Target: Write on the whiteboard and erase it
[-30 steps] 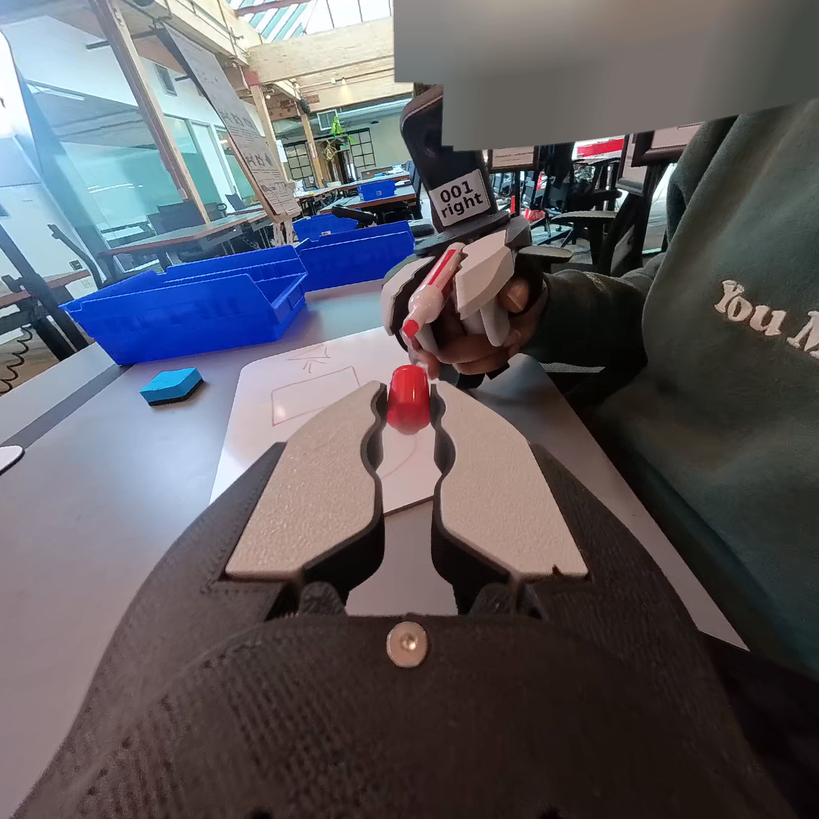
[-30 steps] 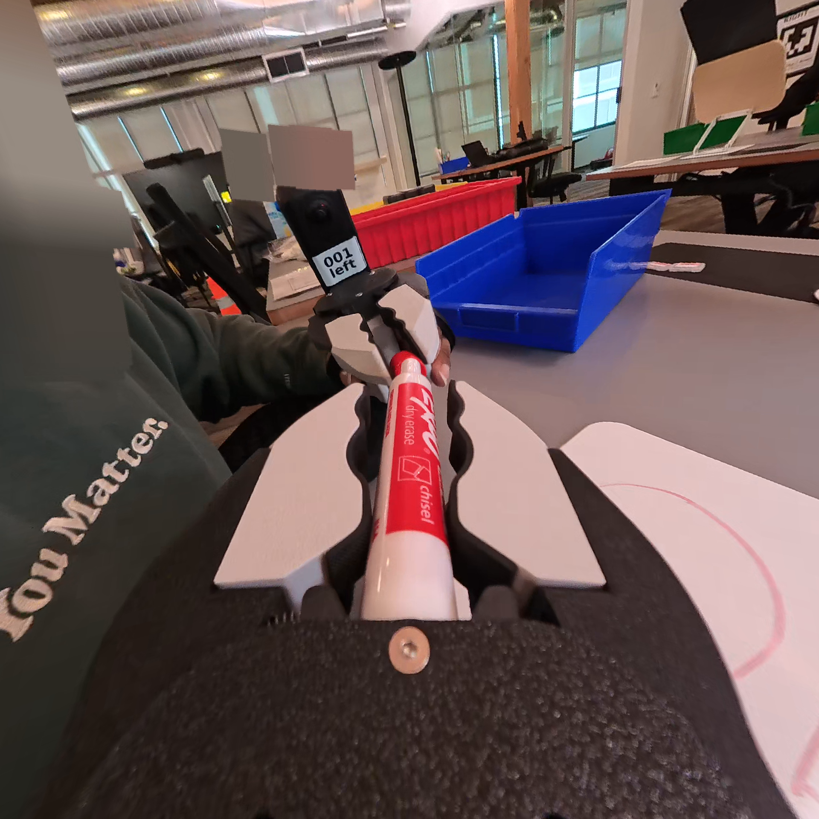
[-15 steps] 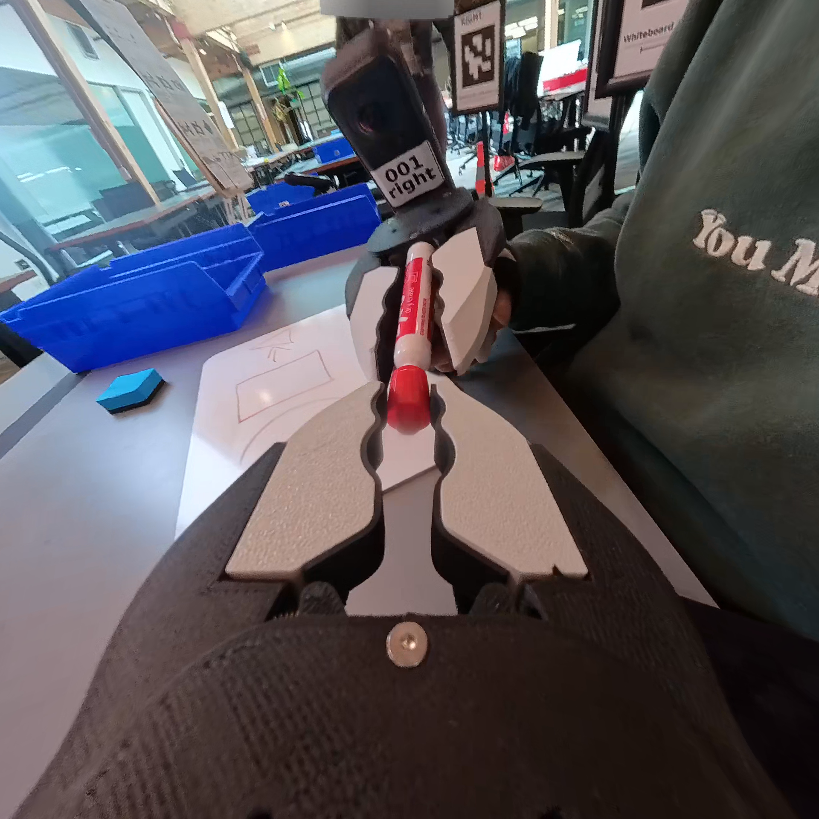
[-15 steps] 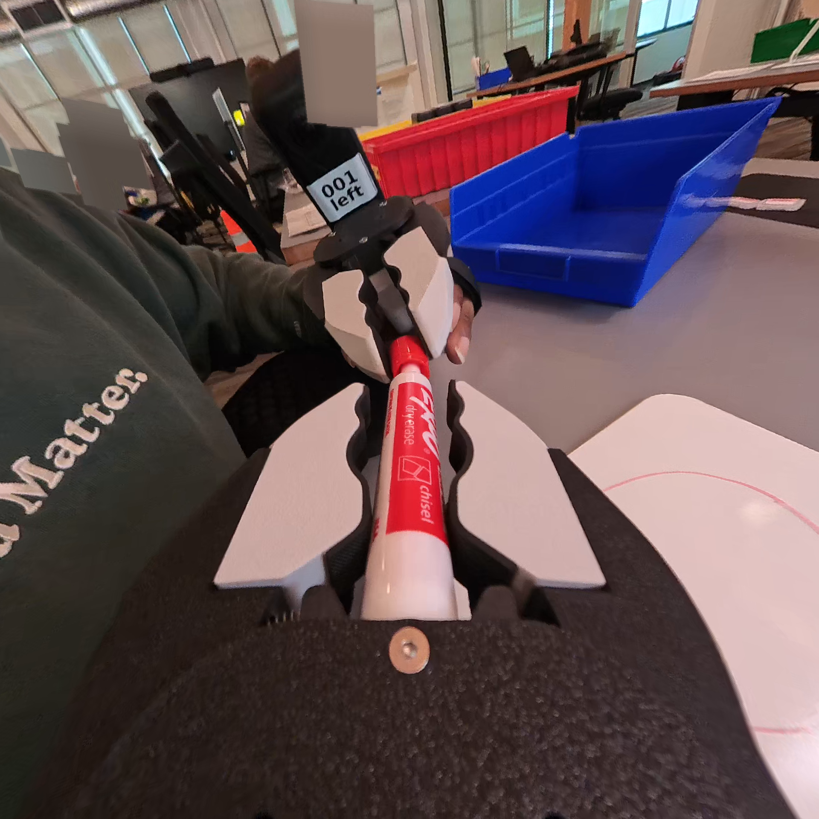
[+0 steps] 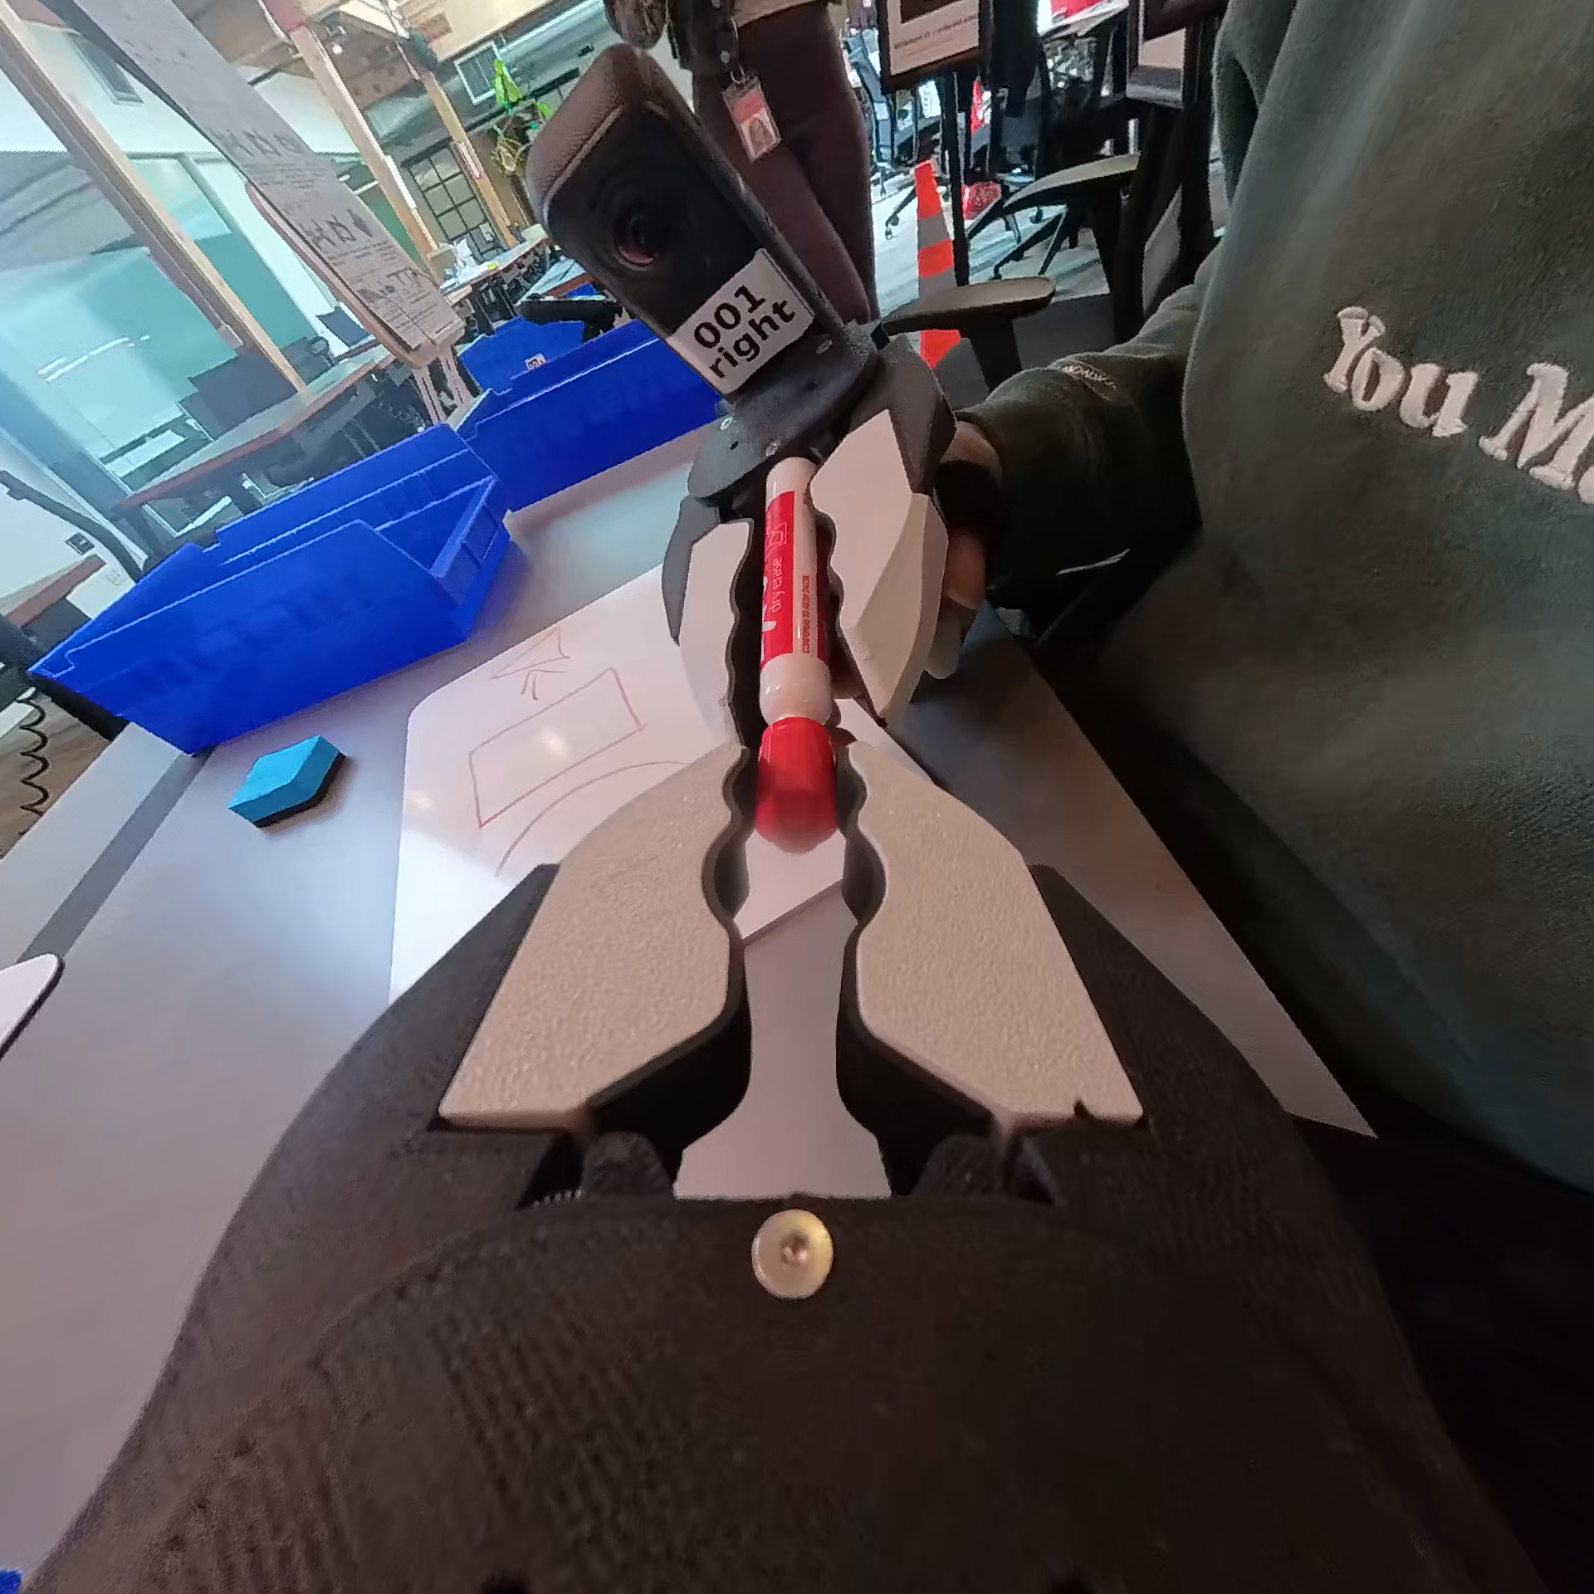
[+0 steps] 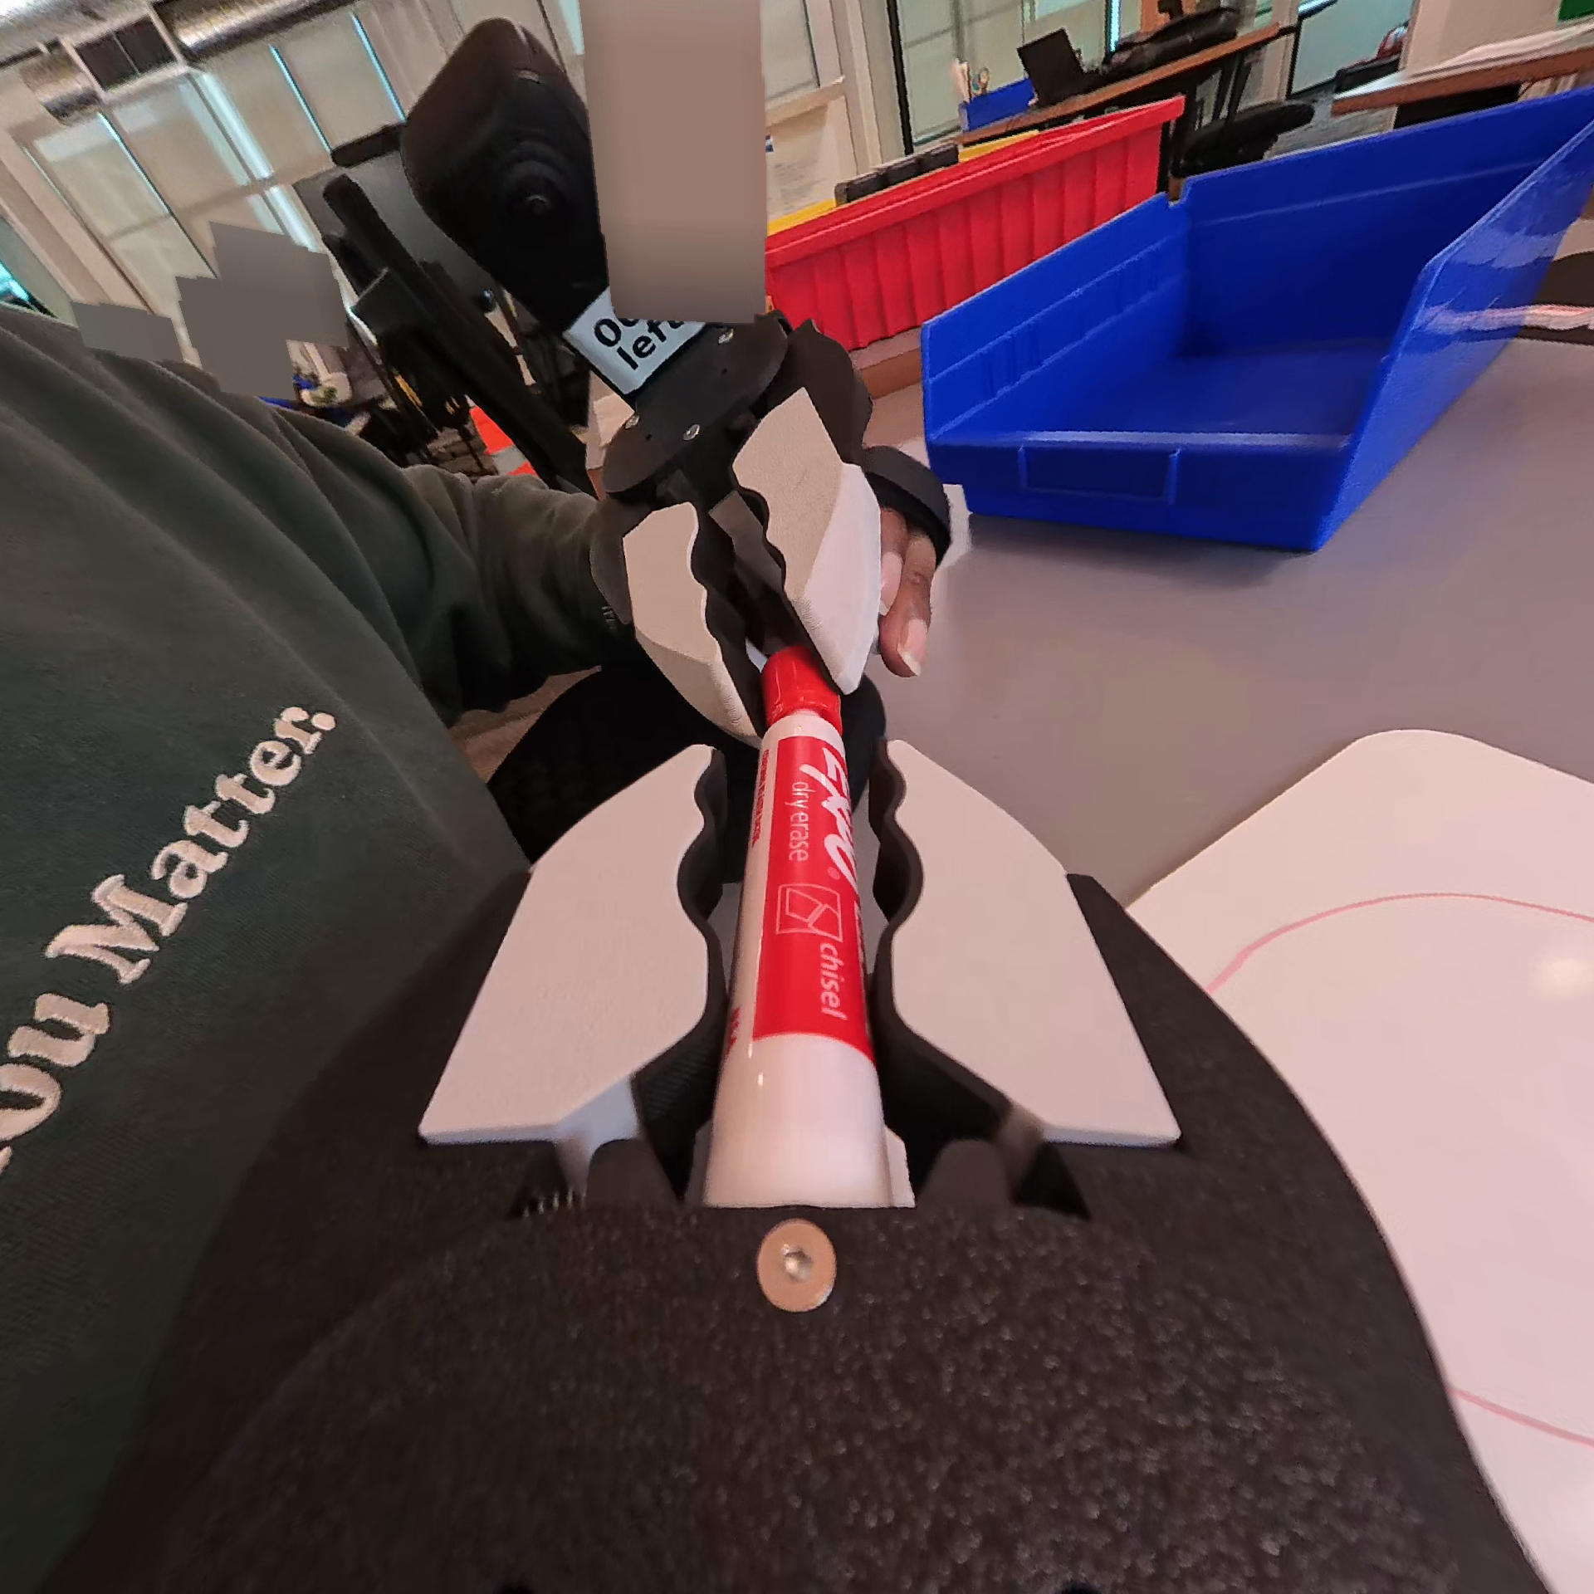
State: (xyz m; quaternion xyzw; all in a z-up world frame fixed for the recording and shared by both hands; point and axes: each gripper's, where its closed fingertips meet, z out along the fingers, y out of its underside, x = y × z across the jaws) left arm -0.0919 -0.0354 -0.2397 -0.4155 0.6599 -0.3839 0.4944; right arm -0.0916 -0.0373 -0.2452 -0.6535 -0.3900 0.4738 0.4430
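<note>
Marker (image 6: 806, 931) sits lengthwise in my right gripper (image 6: 798, 768), white barrel clamped tight between the two fingers, red cap (image 5: 793, 789) pointing across at my left gripper (image 5: 793, 776). Left fingers are closed round that cap, pinching it near the tips, so both tools hold one pen, in the air just above the near edge of the whiteboard (image 5: 552, 750). Cap looks seated on the barrel, so I judge this is the capping step with the drawing done: red lines already on the board. To do it well I keep both grippers on one straight axis and press squarely, no twist, no sideways bend. Blue eraser (image 5: 289, 776) waits on the grey table (image 5: 216, 992), left of the board, near the blue bins (image 5: 285, 604).
</note>
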